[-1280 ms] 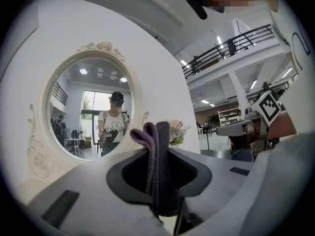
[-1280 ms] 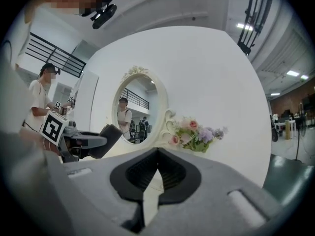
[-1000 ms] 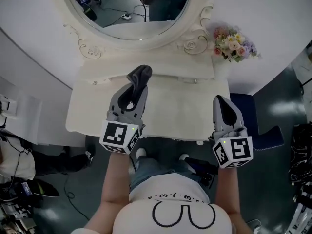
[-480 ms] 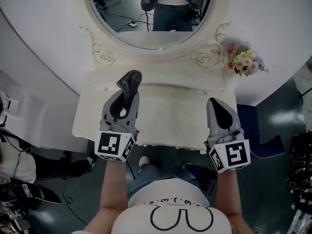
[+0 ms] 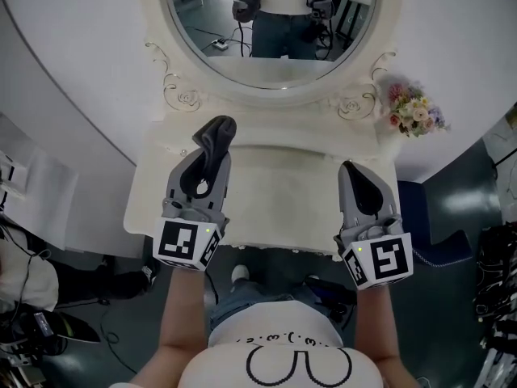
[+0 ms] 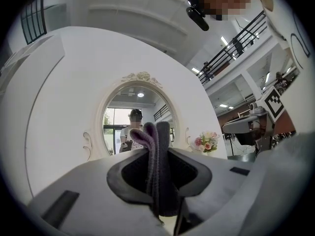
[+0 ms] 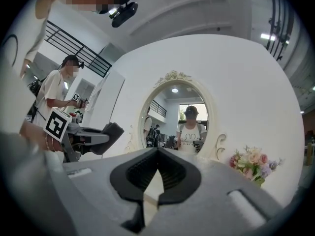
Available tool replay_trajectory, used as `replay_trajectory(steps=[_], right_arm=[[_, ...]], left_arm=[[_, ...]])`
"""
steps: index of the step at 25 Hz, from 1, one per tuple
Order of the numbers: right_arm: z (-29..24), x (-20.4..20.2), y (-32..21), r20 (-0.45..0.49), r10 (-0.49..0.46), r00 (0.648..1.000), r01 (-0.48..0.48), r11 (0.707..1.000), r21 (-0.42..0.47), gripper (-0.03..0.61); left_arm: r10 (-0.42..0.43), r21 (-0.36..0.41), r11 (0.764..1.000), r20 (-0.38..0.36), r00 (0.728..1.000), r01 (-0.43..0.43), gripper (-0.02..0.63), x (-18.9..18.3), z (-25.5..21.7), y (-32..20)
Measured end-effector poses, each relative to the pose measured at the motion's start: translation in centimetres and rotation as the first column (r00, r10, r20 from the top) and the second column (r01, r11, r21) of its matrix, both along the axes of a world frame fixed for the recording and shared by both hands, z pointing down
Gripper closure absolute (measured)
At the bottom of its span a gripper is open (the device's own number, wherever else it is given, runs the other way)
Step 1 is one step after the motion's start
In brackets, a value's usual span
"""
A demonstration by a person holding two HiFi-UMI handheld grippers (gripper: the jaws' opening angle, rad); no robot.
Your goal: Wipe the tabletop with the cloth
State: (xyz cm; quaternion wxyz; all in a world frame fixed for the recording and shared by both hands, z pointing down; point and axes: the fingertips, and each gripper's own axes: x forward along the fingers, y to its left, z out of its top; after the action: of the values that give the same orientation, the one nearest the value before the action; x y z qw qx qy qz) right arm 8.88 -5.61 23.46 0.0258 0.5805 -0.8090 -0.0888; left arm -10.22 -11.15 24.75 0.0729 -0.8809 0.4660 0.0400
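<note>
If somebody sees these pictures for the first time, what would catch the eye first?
The big oval mirror with a cream carved frame stands at the back of the cream dressing table, with a small pastel flower bouquet to its right. The left tool is shut on a dark grey cloth over that table; the right tool is shut and empty.

you're at a mock bedroom corner set up inside a big studio hall: a cream vanity counter (image 5: 275, 196), ornate oval mirror (image 5: 271, 31) and bouquet (image 5: 414, 113) stand against a curved white wall (image 5: 73, 71), with balcony railings (image 6: 236, 45) overhead and cabled gear (image 5: 494, 269) on the dark floor
</note>
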Motion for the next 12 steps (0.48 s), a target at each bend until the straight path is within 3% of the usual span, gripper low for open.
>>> replay_trajectory(steps=[12], right_arm=[[0.5, -3.9, -0.5, -0.017, 0.008, 1.000, -0.008, 1.000, -0.004, 0.584]], left_arm=[[0.045, 0.005, 0.999, 0.000, 0.999, -0.045, 0.518, -2.4, -0.1, -0.2]])
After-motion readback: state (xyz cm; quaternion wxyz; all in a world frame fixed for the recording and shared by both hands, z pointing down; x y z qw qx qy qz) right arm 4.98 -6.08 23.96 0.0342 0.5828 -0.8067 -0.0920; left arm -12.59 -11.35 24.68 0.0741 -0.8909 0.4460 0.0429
